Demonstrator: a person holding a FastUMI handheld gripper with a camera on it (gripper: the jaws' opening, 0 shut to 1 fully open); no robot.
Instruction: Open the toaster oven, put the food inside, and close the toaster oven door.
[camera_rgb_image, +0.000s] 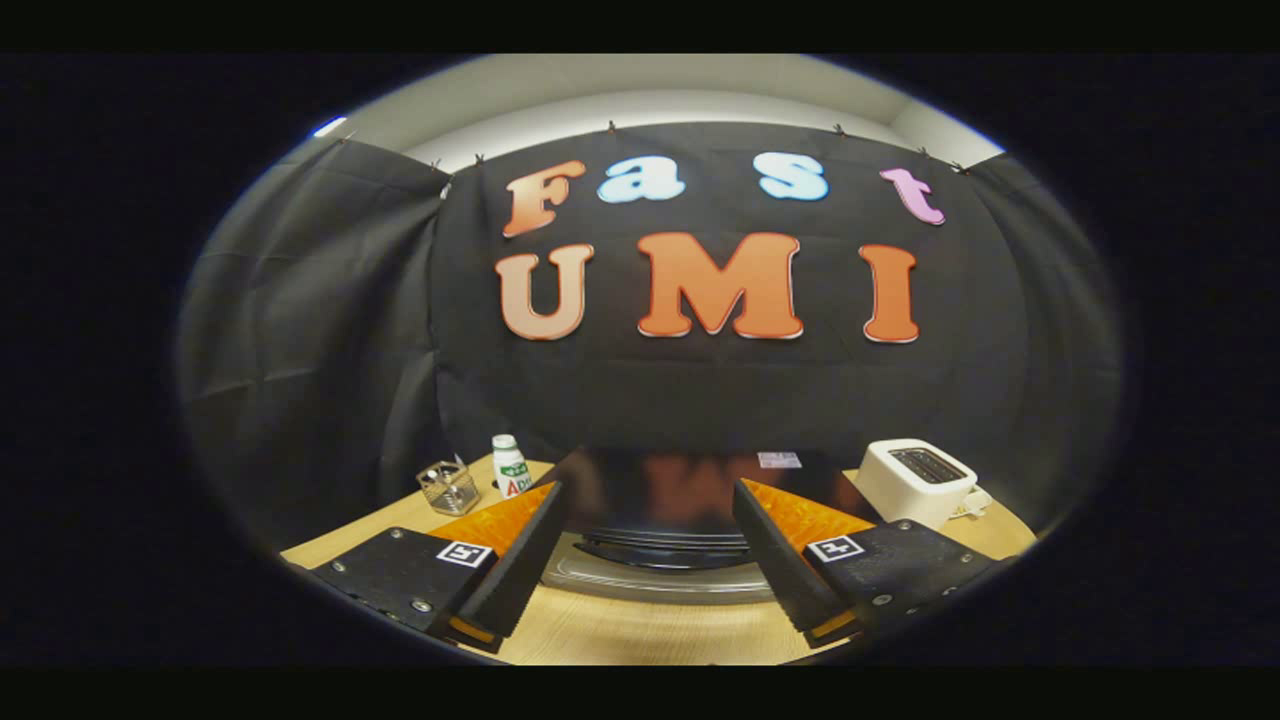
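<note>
Two black fingers of the hand-held gripper (640, 575) stand spread wide apart with nothing between them but bare counter, so it is released and carries no food. Straight ahead of the fingers, just beyond their tips, sits the dark, glossy toaster oven (665, 495) on the light wooden counter (640, 630). Its shiny black top reflects the wall behind, and a curved silvery band with dark ridges shows low on its front, between the fingertips. Whether that band is a handle, a door edge or a tray I cannot tell, nor whether the door is open or shut.

By my judgement the task is at or near its start: the hand-held gripper holds nothing, no food item is visible, and all three steps appear still to be done, though the door's state leaves this uncertain.

Around the oven lie things the task does not name. Beyond the left finger stand a small wire-mesh metal basket (448, 487) and a white plastic bottle with a green label (510, 467). Beyond the right finger, beside the oven, sits a white slot toaster (915, 480).
</note>
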